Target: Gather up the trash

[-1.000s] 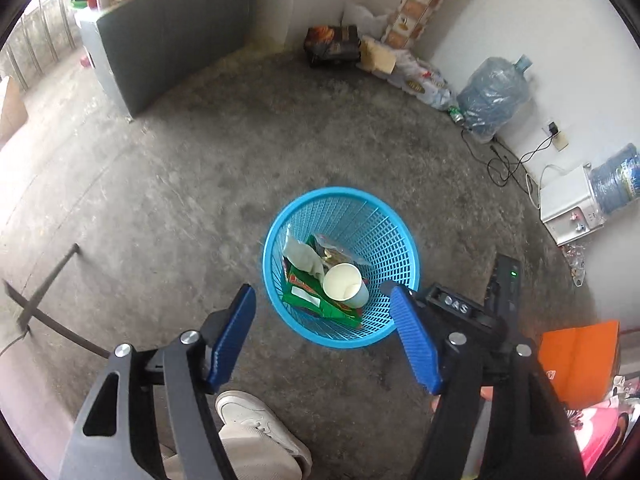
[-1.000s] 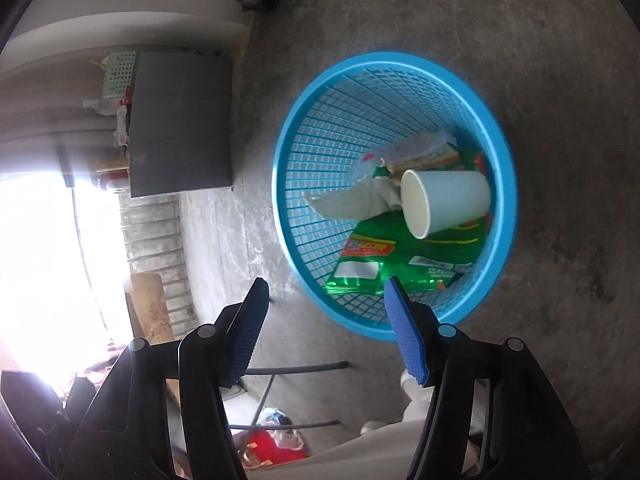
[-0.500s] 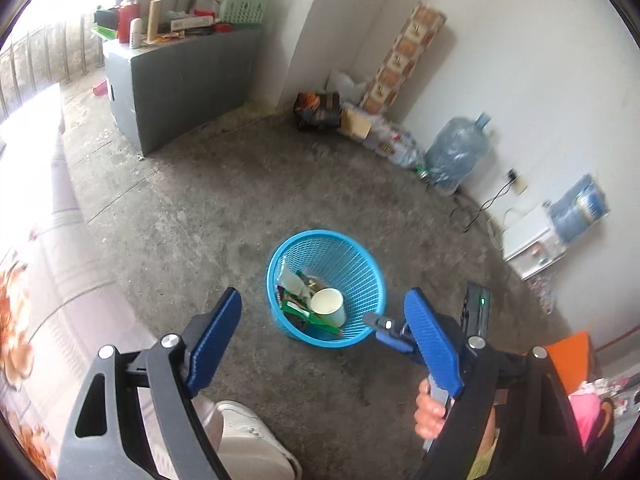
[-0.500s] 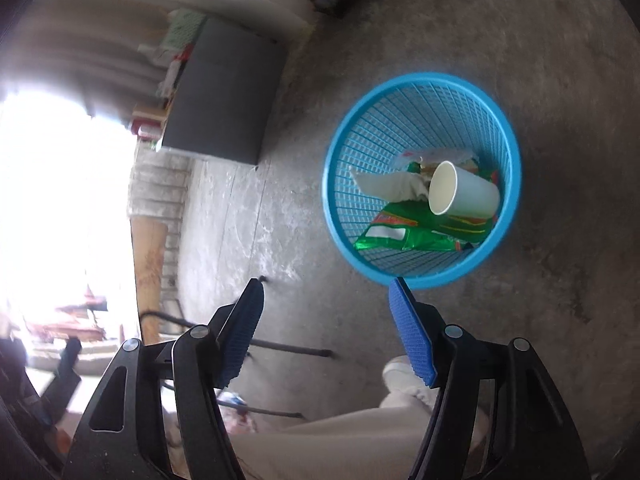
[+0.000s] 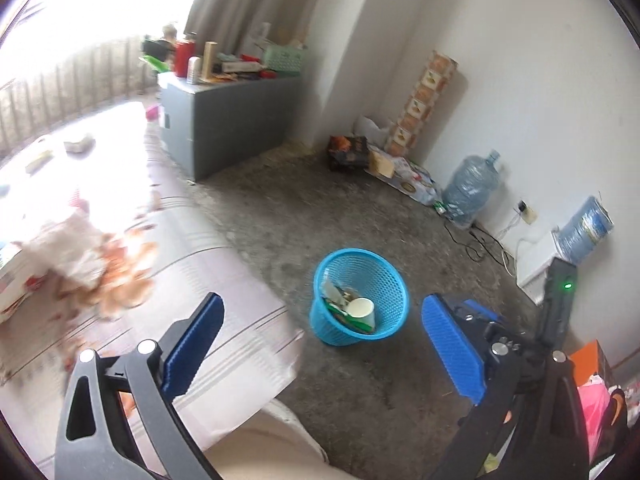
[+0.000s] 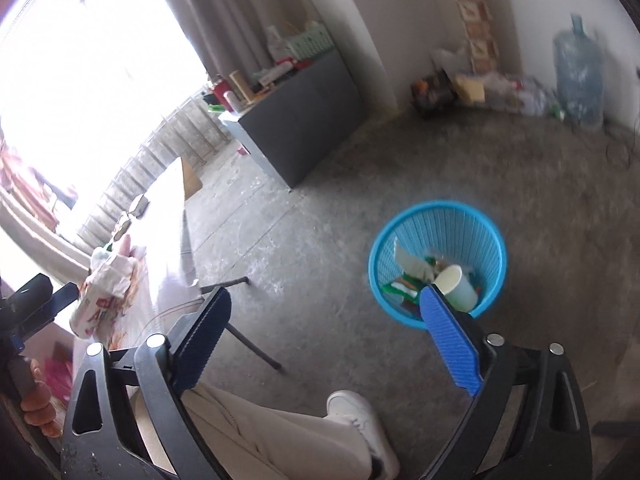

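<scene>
A blue mesh trash basket (image 5: 384, 276) stands on the concrete floor; it also shows in the right wrist view (image 6: 480, 232). It holds a white paper cup (image 5: 362, 308), a green wrapper and crumpled paper. My left gripper (image 5: 320, 320) is open and empty, raised well above the floor beside a cloth-covered table (image 5: 192, 272). My right gripper (image 6: 324, 312) is open and empty, high above the floor, left of the basket. A crumpled white bag (image 6: 104, 292) lies on the table at the left; it appears blurred in the left wrist view (image 5: 88, 252).
A grey cabinet (image 5: 232, 120) with bottles and boxes stands by the far wall. Boxes, bags and a water jug (image 5: 468, 192) line the right wall, with cables and a white appliance (image 5: 536, 268). The person's leg and white shoe (image 6: 356, 412) are below the right gripper.
Both grippers have risen and pulled back from the basket, which now looks smaller. The views have swung up toward the table and the far wall. Both stay open.
</scene>
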A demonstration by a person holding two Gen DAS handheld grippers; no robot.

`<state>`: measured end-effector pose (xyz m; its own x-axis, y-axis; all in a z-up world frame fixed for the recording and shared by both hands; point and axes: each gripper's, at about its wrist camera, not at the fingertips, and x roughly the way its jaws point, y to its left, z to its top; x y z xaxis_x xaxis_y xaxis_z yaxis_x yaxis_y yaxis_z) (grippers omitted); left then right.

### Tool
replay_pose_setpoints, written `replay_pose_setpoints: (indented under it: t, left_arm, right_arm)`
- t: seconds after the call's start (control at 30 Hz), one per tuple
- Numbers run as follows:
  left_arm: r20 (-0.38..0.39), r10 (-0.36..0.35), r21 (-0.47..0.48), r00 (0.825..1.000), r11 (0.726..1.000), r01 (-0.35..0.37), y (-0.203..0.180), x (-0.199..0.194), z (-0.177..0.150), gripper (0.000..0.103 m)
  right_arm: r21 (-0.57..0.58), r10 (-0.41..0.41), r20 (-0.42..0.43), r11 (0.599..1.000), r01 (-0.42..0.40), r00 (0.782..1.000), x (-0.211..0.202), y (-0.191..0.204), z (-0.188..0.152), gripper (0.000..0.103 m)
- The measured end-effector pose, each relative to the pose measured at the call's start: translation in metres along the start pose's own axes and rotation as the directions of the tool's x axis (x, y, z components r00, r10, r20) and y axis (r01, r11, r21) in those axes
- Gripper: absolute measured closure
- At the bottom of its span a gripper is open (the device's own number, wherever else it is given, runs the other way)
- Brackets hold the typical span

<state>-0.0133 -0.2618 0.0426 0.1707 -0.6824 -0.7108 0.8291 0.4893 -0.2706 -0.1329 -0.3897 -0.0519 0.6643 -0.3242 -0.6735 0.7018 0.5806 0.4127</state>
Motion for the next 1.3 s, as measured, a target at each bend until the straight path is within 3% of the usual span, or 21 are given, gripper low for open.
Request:
replay_pose_setpoints:
  t: [0.27, 0.5, 0.93, 1.17, 1.3]
  left_arm:
    - [0.070, 0.063, -0.076, 0.996, 0.995, -0.057, 0.040, -0.056, -0.018, 0.006]
    - [0.114, 0.061, -0.120, 0.992, 0.992, -0.047, 0.064, -0.088, -0.030, 0.006]
    - [0.161, 0.077, -0.132, 0.984, 0.990, -0.056, 0.072, -0.101, -0.036, 0.006]
    - [0.203, 0.122, -0.191, 0.971, 0.978, -0.083, 0.093, -0.120, -0.040, 0.006]
    - [0.233, 0.186, -0.217, 0.954, 0.967, -0.136, 0.110, -0.135, -0.048, 0.006]
  right_arm:
    - [-0.108, -0.014, 0.053, 0.994, 0.020, 0.998, -0.012, 0.043, -0.004, 0.008]
    - [-0.158, -0.048, 0.085, 0.986, 0.061, 0.995, -0.023, 0.068, -0.011, 0.008]
    - [-0.265, -0.104, 0.191, 0.952, 0.154, 0.976, -0.037, 0.103, -0.020, 0.008]
    - [-0.293, -0.124, 0.247, 0.936, 0.196, 0.961, -0.040, 0.111, -0.012, 0.008]
    - [-0.342, -0.061, 0.259, 0.928, 0.151, 0.964, -0.038, 0.124, -0.007, 0.008]
